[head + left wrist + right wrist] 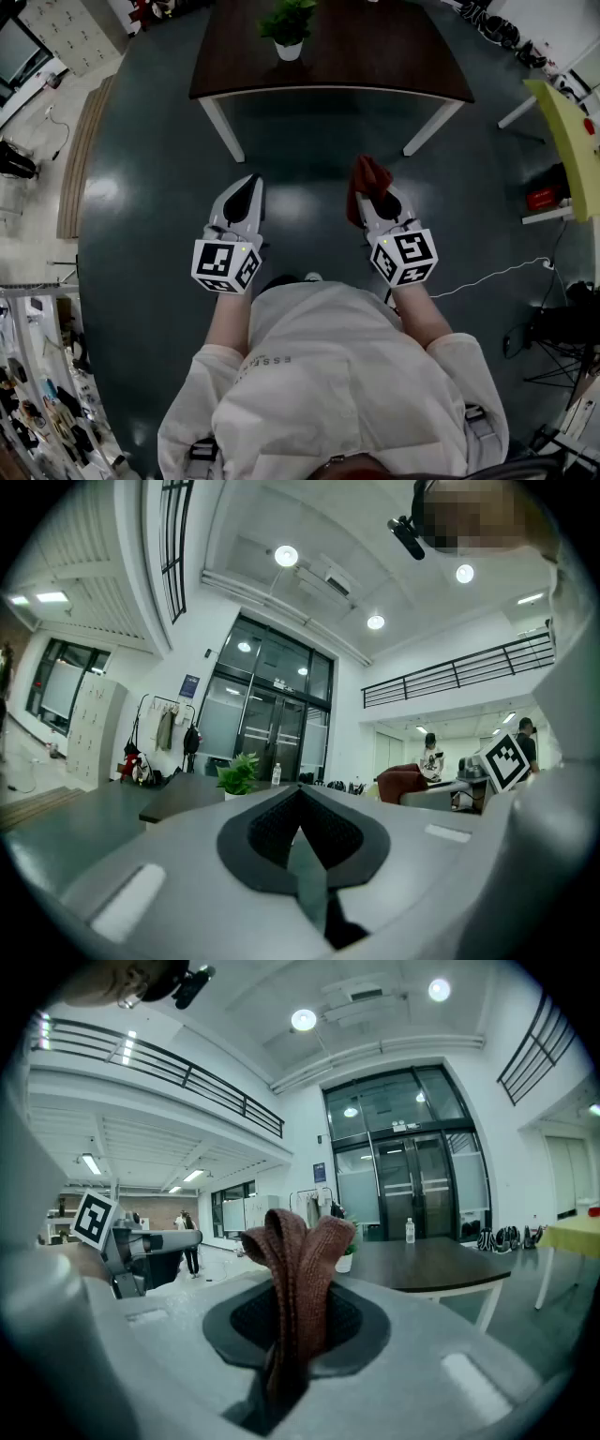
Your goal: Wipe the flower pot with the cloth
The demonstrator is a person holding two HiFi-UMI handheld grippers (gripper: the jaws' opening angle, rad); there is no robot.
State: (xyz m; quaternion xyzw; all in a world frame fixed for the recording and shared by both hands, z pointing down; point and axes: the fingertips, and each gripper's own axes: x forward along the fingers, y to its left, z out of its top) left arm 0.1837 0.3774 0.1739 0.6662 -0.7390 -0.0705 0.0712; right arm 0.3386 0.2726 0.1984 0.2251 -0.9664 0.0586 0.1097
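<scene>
A small white flower pot [289, 50] with a green plant [289, 21] stands on the dark table [375, 66], well ahead of both grippers. In the left gripper view the plant [240, 774] shows far off, left of the shut jaws. My left gripper [249, 187] is shut and holds nothing. My right gripper [368, 190] is shut on a reddish-brown cloth [368, 178], which bunches up out of the jaws [298, 1269]. The pot [345, 1262] peeks out just behind the cloth in the right gripper view.
The table has white legs [223, 127] and stands on a dark glossy floor [150, 281]. A water bottle [410, 1231] stands on the table. A yellow-green table [570, 141] is at the right, with cables and stands near it. People stand far off in the hall [430, 755].
</scene>
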